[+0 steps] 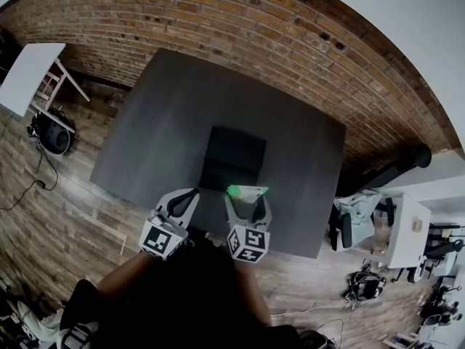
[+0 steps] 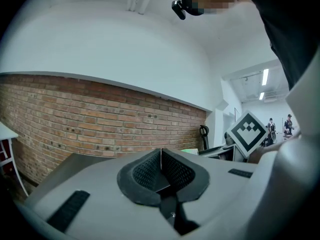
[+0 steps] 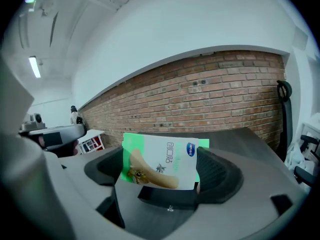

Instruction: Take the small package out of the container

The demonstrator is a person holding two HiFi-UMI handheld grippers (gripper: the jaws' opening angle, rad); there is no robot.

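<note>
The small package (image 1: 247, 191), green and white with a snack picture, sits between the jaws of my right gripper (image 1: 245, 196), which is shut on it. In the right gripper view the small package (image 3: 160, 160) faces the camera and spans the gap of the right gripper (image 3: 160, 170), held above the table. The black container (image 1: 232, 155) lies on the dark table (image 1: 167, 115), just beyond both grippers. My left gripper (image 1: 183, 195) hovers over the table's near edge, left of the container. In the left gripper view, the left gripper (image 2: 161, 152) has its pads pressed together with nothing between them.
A brick wall (image 1: 240, 27) runs behind the table. A white side table (image 1: 25, 71) and a round dark object (image 1: 51, 133) stand on the wooden floor at the left. Chairs and desks (image 1: 378, 224) crowd the right side.
</note>
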